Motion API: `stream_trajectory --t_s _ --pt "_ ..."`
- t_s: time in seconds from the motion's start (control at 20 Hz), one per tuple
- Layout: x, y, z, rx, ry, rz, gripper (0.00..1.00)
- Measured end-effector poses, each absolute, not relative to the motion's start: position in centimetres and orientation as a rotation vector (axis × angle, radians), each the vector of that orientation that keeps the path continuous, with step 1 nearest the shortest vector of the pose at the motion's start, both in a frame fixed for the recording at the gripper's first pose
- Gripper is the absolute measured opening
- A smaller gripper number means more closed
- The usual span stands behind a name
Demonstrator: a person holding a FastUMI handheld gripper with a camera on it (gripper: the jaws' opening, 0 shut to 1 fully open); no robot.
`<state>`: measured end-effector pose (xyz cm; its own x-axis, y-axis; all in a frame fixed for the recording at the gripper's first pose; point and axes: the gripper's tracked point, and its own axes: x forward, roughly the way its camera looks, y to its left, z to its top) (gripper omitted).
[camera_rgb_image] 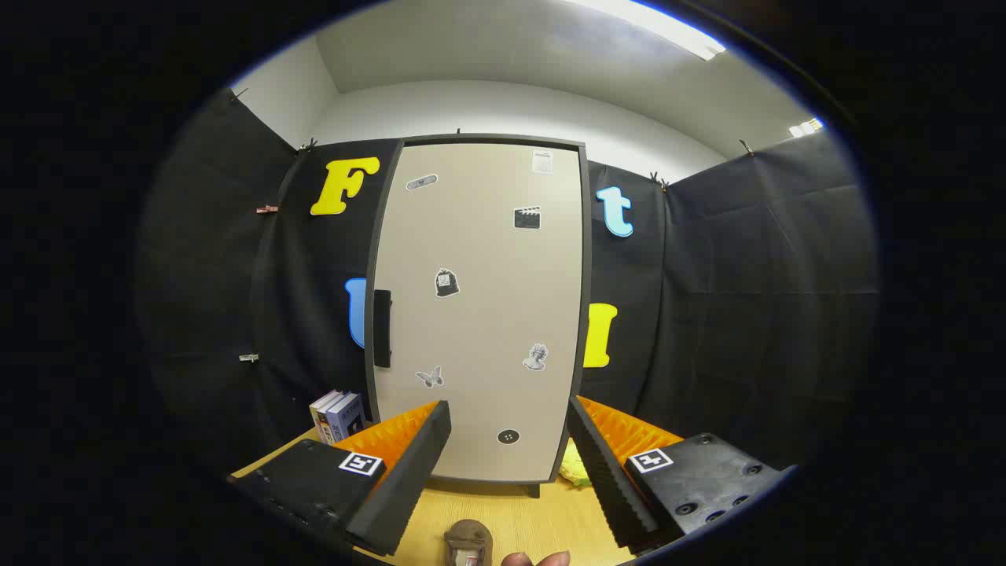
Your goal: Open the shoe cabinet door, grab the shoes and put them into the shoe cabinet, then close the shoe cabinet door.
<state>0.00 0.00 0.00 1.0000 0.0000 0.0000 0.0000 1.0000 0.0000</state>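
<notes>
Cabinet [479, 314] door closed, opening step pending; tool [509, 440] fingers apart, must reach the handle [382, 328] ahead.

shoe cabinet [479, 314]: its closed door [471, 236] hides the whole inside
stickers [446, 283]: too small to make out in detail
books [338, 415]: lower parts hidden behind the left finger [409, 472]
yellow-green thing [576, 472]: mostly hidden behind the right finger [605, 472], kind unclear
brown object [468, 542]: cut off at the bottom, kind unclear
fingertips of a hand [537, 559]: the rest cut off below
</notes>
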Motion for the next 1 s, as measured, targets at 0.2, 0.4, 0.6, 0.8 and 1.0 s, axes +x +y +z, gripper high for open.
stream_trajectory --t_s 0.2,0.4,0.6,0.8,1.0 --pt "0.2 -0.1 -0.3 0.012 0.013 -0.004 0.98" --pt "0.4 -0.5 -0.3 0.028 0.027 -0.003 0.98" --pt "0.6 -0.3 -0.4 0.013 0.021 -0.017 0.98" --pt "0.6 0.2 -0.3 -0.002 0.018 -0.021 0.98" --pt "1.1 0.3 -0.6 0.005 0.034 -0.019 0.98"
